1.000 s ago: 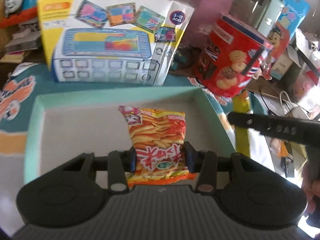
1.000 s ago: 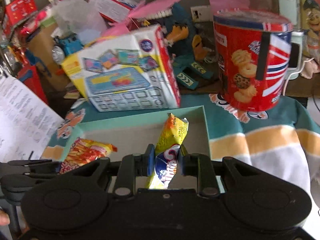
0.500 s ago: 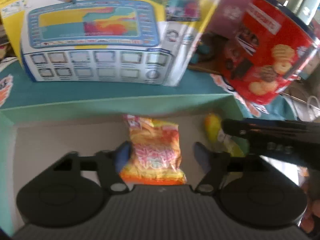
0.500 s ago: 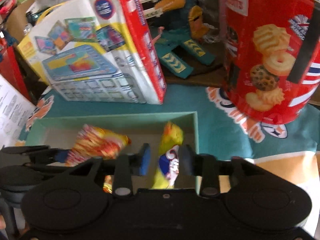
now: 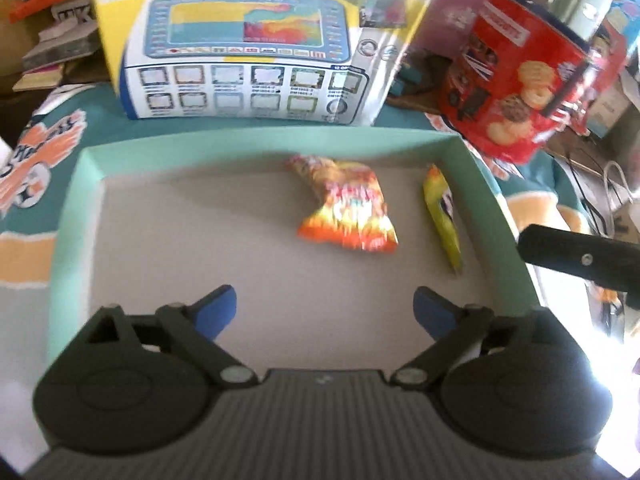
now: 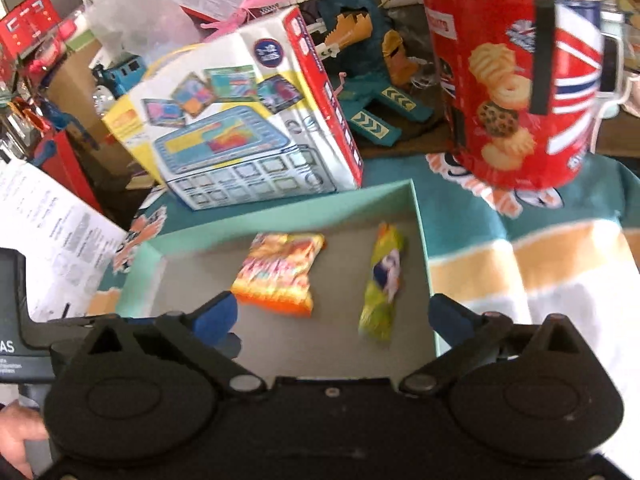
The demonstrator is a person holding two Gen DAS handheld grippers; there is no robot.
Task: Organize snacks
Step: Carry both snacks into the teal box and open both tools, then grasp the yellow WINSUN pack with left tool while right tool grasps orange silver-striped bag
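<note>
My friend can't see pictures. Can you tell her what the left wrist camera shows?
Two snack packets lie in a shallow mint-green tray: an orange chips packet and a yellow packet beside it near the right wall. The left gripper is wide open, holding nothing. A toy box and red biscuit tin stand behind.

Print on orange snack packet [image 5: 347,212] and yellow packet [image 6: 382,284] blurred unreadable
</note>
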